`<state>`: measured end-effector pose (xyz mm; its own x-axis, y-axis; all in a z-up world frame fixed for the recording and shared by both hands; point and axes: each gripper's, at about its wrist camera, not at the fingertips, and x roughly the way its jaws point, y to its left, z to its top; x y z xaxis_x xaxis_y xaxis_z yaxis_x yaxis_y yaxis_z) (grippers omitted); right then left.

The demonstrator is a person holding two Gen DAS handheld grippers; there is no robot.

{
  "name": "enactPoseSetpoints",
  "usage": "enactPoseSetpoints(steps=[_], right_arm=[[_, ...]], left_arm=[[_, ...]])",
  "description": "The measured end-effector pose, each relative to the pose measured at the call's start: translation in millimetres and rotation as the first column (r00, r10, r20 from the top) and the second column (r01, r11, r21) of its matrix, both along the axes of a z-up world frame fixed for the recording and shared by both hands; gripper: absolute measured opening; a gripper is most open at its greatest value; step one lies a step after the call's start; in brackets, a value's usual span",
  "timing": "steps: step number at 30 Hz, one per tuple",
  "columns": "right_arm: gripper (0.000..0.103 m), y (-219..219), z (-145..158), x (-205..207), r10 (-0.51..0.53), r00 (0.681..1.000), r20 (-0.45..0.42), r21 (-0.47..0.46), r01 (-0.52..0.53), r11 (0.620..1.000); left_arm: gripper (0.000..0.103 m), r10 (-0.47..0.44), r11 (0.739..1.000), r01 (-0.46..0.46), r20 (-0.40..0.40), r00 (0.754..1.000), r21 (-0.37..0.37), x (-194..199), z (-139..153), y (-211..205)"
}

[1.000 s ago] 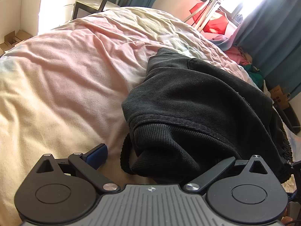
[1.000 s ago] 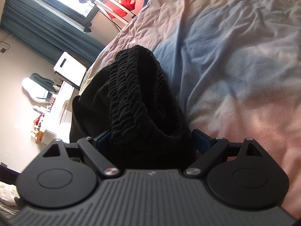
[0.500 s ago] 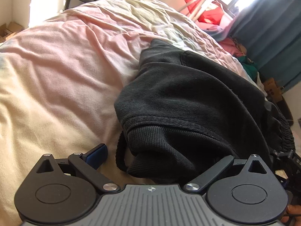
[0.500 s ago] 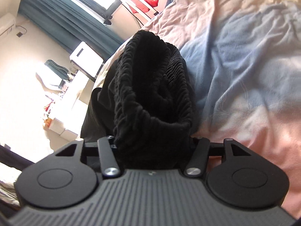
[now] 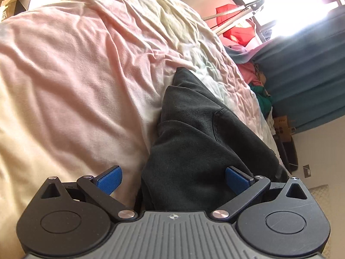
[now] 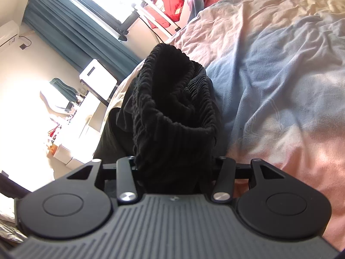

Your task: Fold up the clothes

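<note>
Where the bed [image 5: 71, 82] fills most of both views, its cover is a soft, heavily creased fabric in washed-out pink, cream and pale blue, rumpled into long shallow wrinkles. Teal curtains [image 5: 301, 82] hang in thick vertical folds beside a bright window, and a red cloth [image 5: 235, 29] is draped on a white rack near them.

On the bed lies the black garment [image 5: 194, 142], a dark, matte piece with a fine diagonal weave across its broad panels and a stitched seam curving over its upper surface. It is bunched rather than flat, rising in a hump toward the bed's edge. In the right wrist view its ribbed, elasticated band [image 6: 172, 99] stands up in a gathered, tube-like mouth, the ridges close-set and crinkled.

The left hand-held gripper [image 5: 172, 180] has its fingers spread wide, blue textured pads [image 5: 108, 178] showing on both sides; a fold of the garment sits between them, against the right-hand pad, and well clear of the left-hand one, which is over bare bedding. The right hand-held gripper [image 6: 174, 166] is pressed in on the ribbed band, its linkage arms drawn nearly parallel and the black knit packed in between, hiding the pads.
</note>
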<state>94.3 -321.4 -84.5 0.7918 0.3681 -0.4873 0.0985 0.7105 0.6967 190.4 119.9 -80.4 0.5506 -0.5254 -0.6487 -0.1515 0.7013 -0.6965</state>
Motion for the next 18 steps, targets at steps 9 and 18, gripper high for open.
enactPoseSetpoints(steps=[9, 18], right_arm=[[0.054, -0.5, -17.8, 2.4, -0.004, 1.0, -0.022, 0.041, 0.005, 0.999], [0.047, 13.3, 3.9, -5.7, -0.05, 0.998, -0.033, -0.035, 0.049, 0.998]], left_arm=[[0.085, -0.047, 0.994, 0.052, 0.064, 0.997, -0.091, 4.4, -19.0, -11.6], [0.053, -0.085, 0.995, 0.09, 0.123, 0.989, -0.041, -8.3, 7.7, -10.3]])
